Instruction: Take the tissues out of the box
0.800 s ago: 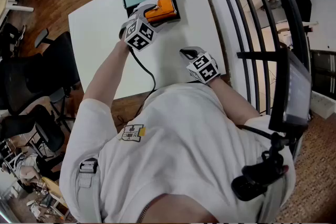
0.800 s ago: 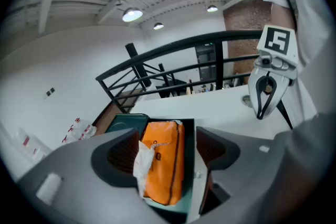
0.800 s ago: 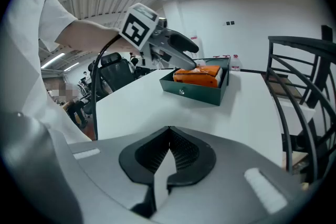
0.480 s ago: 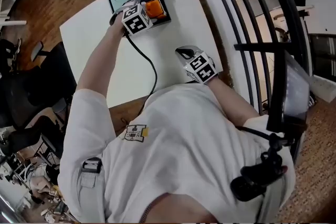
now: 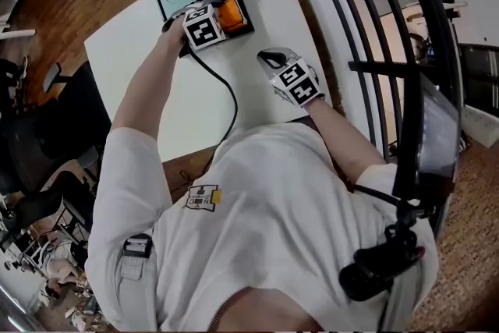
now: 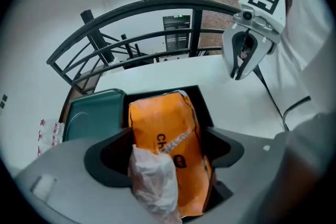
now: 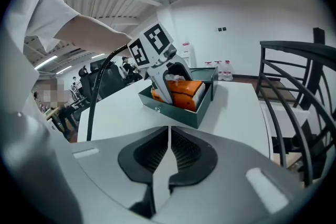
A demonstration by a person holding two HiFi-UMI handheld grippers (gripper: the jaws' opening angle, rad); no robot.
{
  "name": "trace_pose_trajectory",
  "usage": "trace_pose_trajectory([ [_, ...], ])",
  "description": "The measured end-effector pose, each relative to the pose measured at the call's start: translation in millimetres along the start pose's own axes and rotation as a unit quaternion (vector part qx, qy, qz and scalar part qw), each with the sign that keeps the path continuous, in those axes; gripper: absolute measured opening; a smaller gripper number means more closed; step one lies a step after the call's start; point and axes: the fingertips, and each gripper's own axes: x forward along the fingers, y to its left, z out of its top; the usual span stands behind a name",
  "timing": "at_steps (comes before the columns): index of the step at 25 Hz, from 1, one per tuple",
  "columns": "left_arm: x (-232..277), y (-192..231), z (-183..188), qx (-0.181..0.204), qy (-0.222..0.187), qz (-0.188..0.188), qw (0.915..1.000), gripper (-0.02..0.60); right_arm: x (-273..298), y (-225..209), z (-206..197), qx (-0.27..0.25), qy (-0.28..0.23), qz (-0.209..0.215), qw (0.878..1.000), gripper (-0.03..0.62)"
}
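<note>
Left claw: the left gripper (image 6: 167, 152) is hovering over the open box (image 7: 176, 113), its jaws standing wide apart and straddling the orange tissue pack (image 6: 165, 118). Whether the pads are touching its sides is unclear.
Right claw: the right gripper (image 7: 167, 162) is idling over the white table (image 5: 195, 97), apart from the box, jaws pressed together on nothing.
Tissues: the pack is lying inside the dark green box beside its flipped-back lid (image 6: 97, 115). A white tissue tuft (image 6: 153, 183) is poking up from the pack's near end, between the left jaws.
Step in hand: the left claw seems to be lining up a grasp on the pack.
Doing it well: it is probably best to sink the jaws further down the pack's long sides, then close on the body rather than the loose tuft, and lift straight up so the pack is clearing the box walls.
Risk: pinching only the tuft is likely to draw out one sheet and leave the pack behind.
</note>
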Motion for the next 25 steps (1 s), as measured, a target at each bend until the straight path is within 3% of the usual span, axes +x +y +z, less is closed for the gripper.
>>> trace_pose_trajectory([
  [6, 1.3, 1.6, 1.6, 0.005, -0.015, 0.012, 0.9998, 0.401, 11.4, -6.5, 16.1, -0.007, 0.001, 0.005, 1.000, 0.021],
  [13, -5.7, 0.9, 1.3, 0.007, -0.012, 0.021, 0.9997, 0.326, 6.9, 0.9, 18.6, -0.010, 0.000, 0.007, 1.000, 0.021],
  [19, -14.5, 2.7, 1.1, 0.008, -0.017, 0.031, 0.9993, 0.313, 3.5, -0.2, 20.5, -0.017, -0.003, 0.006, 1.000, 0.021],
  [25, -61.3, -0.2, 27.7, 0.026, -0.042, 0.076, 0.9959, 0.313, -18.2, 3.8, 25.0, -0.031, -0.017, 0.010, 0.999, 0.021],
])
